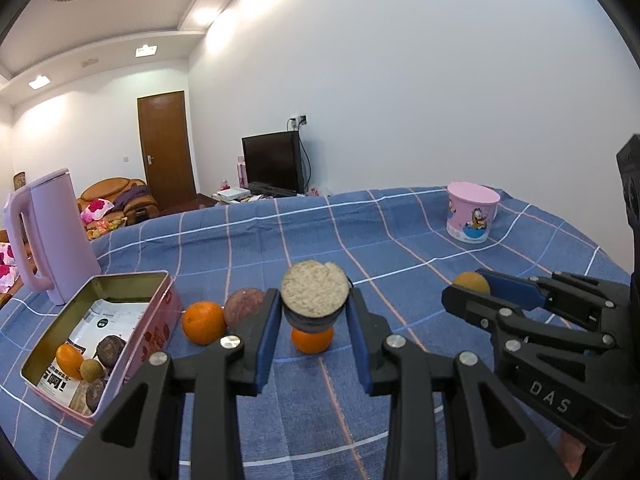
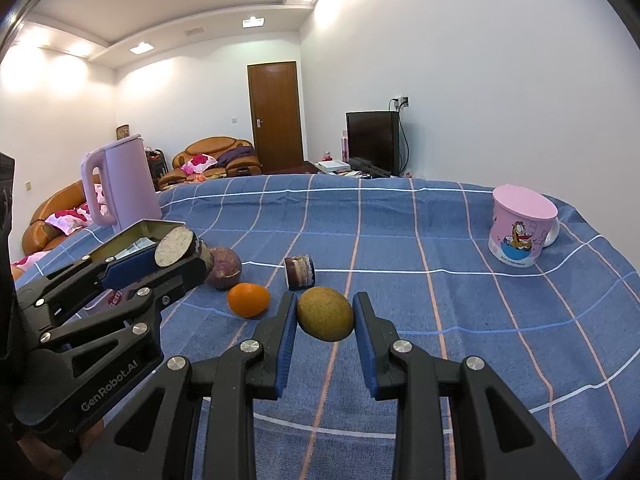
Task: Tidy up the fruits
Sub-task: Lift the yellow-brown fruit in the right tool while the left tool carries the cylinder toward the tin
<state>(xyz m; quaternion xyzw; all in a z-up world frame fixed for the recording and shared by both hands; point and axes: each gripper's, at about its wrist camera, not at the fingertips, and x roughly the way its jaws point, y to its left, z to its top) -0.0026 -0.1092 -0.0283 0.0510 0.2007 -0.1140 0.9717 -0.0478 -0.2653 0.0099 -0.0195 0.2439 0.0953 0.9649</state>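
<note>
My left gripper (image 1: pixel 314 310) is shut on a cut fruit piece (image 1: pixel 314 294) with a pale grainy face and dark rind, held above the cloth; it also shows in the right wrist view (image 2: pixel 180 250). An orange (image 1: pixel 312 340) lies below it, with another orange (image 1: pixel 203 322) and a brown-purple round fruit (image 1: pixel 244 308) to the left. An open pink tin (image 1: pixel 158 320) at left holds several fruits. My right gripper (image 2: pixel 325 320) stands around a yellow-brown round fruit (image 2: pixel 326 314), touching its left side, a small gap on the right. A second cut piece (image 2: pixel 300 272) lies beyond it.
A pink kettle (image 1: pixel 56 236) stands behind the tin. A pink cartoon cup (image 2: pixel 520 226) stands at the far right of the blue checked cloth (image 2: pixel 440 280). A sofa, door and TV are in the room beyond.
</note>
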